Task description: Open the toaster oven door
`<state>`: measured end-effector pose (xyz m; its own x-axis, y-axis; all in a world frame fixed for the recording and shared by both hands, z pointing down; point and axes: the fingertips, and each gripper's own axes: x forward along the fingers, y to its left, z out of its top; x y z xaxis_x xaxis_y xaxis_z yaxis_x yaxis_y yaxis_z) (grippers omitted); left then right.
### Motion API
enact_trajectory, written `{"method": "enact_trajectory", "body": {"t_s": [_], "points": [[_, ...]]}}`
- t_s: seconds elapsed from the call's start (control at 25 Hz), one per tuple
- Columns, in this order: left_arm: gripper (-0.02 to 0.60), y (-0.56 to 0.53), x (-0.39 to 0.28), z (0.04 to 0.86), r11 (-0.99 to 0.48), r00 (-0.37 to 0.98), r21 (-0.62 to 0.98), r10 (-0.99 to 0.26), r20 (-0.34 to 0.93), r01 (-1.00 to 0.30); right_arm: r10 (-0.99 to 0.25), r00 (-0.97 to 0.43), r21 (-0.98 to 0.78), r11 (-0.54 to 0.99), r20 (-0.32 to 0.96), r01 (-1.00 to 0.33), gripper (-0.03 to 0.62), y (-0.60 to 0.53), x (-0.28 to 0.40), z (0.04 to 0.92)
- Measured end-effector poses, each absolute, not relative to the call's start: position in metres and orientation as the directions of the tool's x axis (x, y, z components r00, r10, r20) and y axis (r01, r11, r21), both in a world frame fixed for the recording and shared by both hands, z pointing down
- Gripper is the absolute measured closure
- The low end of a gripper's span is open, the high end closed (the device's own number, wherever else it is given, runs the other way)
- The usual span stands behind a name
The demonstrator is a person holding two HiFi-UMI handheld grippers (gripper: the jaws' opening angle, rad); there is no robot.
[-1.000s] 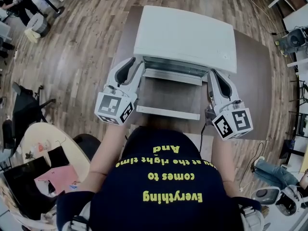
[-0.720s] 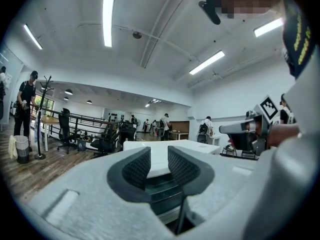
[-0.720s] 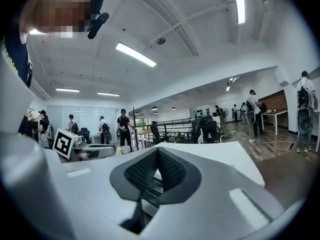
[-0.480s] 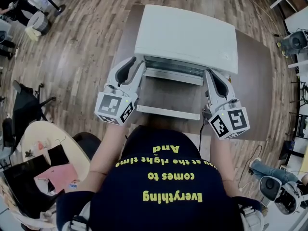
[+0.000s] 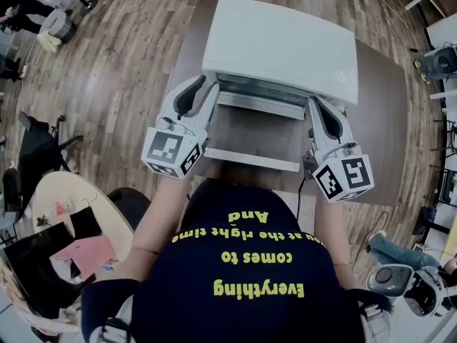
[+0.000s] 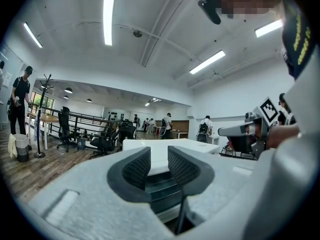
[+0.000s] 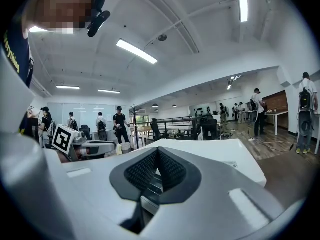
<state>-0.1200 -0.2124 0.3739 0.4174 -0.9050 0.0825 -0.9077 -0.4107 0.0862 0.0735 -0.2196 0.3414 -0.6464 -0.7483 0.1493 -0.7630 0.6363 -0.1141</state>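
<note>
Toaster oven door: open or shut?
Open: the door lies flat toward the person, handle at its near edge, the cavity of the toaster oven exposed behind it.

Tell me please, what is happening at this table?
A person holds a hand-held gripper in each hand at a dark brown table. The white box-shaped toaster oven has its white-framed door folded down toward the person. The left hand-held gripper, jaws slightly apart and empty, flanks the door's left edge; the right hand-held gripper, shut on nothing, flanks its right.
</note>
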Motion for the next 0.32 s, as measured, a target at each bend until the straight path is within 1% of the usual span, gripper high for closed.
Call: {"method": "enact_trajectory", "body": {"t_s": [0.32], "points": [[0.474,-0.2157,-0.1179,0.3743,-0.413,0.42,0.085,-0.904,0.081,-0.907,-0.746,-0.648,-0.115,0.638,0.156,-0.762,0.583,-0.2213,0.0753,0.3467]]}}
